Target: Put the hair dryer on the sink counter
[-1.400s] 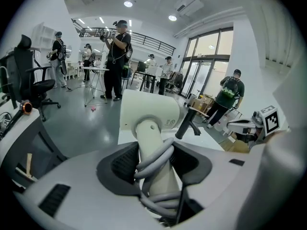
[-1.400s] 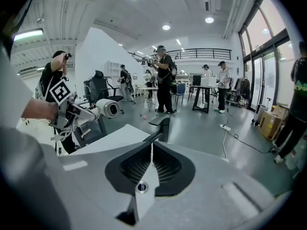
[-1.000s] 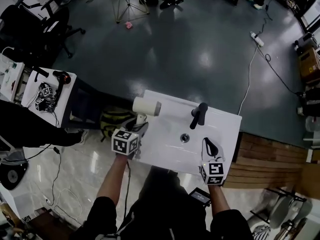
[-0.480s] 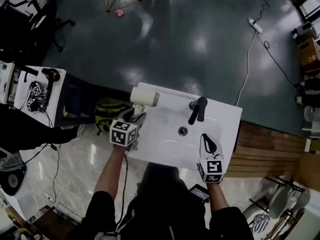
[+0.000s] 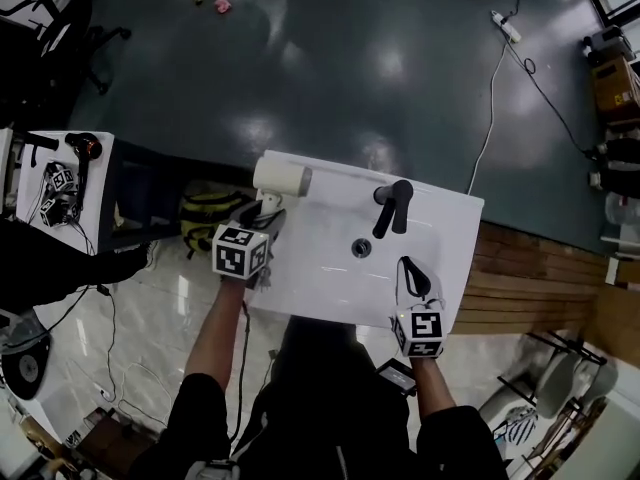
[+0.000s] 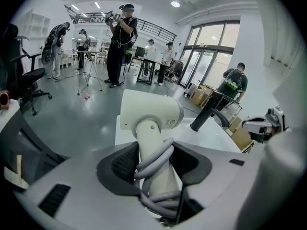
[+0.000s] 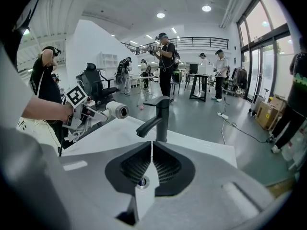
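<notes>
Over the left rear corner of the white sink counter [image 5: 330,283], the left gripper [image 5: 262,218] holds the cream hair dryer [image 5: 281,178] by its handle. The left gripper view shows both jaws of this gripper [image 6: 156,166] pressed against the handle of the hair dryer [image 6: 151,114], with the grey cord [image 6: 154,163] wound round the handle between them. The barrel sits at the top of the handle, lying crosswise above the counter [image 6: 201,139]. Whether any part of the dryer touches the counter cannot be told. From the right gripper view, the dryer [image 7: 116,110] shows at the counter's [image 7: 115,135] left edge with its round end turned toward the camera. The right gripper [image 5: 412,276] hovers over the front right part of the counter, well apart from the dryer. Its jaws [image 7: 152,164] are brought together with nothing between them, and they point toward the black faucet [image 7: 159,116]. The faucet [image 5: 390,206] stands at the rear of the basin, its spout reaching toward the drain [image 5: 361,248]. Beyond the counter's left side, a white side table [image 5: 105,183] carries a dark hair dryer with a red end [image 5: 85,148].
</notes>
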Available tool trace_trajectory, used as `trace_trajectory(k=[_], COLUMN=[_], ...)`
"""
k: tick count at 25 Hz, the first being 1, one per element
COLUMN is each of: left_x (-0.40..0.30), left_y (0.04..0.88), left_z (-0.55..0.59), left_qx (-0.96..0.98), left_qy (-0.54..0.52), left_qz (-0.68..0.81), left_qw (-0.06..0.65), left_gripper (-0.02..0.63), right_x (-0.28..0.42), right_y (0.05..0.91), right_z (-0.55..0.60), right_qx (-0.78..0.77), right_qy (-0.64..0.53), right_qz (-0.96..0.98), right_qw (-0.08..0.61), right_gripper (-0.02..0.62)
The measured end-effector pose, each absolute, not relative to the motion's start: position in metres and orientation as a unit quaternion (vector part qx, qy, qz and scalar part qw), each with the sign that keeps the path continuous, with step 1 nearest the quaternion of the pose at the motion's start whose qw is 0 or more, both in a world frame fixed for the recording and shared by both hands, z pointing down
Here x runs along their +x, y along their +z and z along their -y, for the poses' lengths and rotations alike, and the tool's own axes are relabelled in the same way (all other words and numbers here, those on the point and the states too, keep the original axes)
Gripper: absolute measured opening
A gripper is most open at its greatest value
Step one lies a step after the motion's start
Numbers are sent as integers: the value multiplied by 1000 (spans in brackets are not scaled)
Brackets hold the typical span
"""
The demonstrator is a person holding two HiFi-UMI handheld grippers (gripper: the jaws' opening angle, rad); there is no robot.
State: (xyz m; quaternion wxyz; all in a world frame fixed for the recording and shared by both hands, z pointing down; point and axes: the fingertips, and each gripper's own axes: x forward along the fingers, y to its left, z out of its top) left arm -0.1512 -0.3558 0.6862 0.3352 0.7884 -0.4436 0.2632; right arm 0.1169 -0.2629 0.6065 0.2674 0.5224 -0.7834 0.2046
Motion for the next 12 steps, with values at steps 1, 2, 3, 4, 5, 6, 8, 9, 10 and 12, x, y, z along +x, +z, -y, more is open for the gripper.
trace_trajectory(k=[1,2,3,4,5,6,8,9,10,12], left_x=[-151,-151,-151,-151,-151,-151,-151,-152,-153,-154], left_y=[688,689,689,690,691,692,695,696,697,700], left_z=[356,357,358,359,360,360,361,362,362,363], left_qx=[788,788,789,789,789,789,788,788,787,786], left_qy=[264,264,264,264,265,266,267,267,268,270], left_qz=[443,442,441,440,439,439,439,439,439,439], left_qw=[336,337,338,338,338,339,339,340,341,342], left_gripper=[202,202,202,202,202,202,202,202,202,202], right_x=[116,116,116,116,116,116,116,116,115,115], right_y=[607,608,609,610,610,611,613,613,614,615], right_z=[263,263,263,263,262,262,262,262,262,262], right_qx=[523,523,524,525,526,526,527,528,528,528], right_qy=[206,208,209,211,211,212,213,213,214,216], right_qz=[782,782,781,780,779,778,777,776,776,775], right_qw=[268,269,269,269,269,270,270,271,271,272], right_gripper=[6,6,6,6,6,6,6,6,5,6])
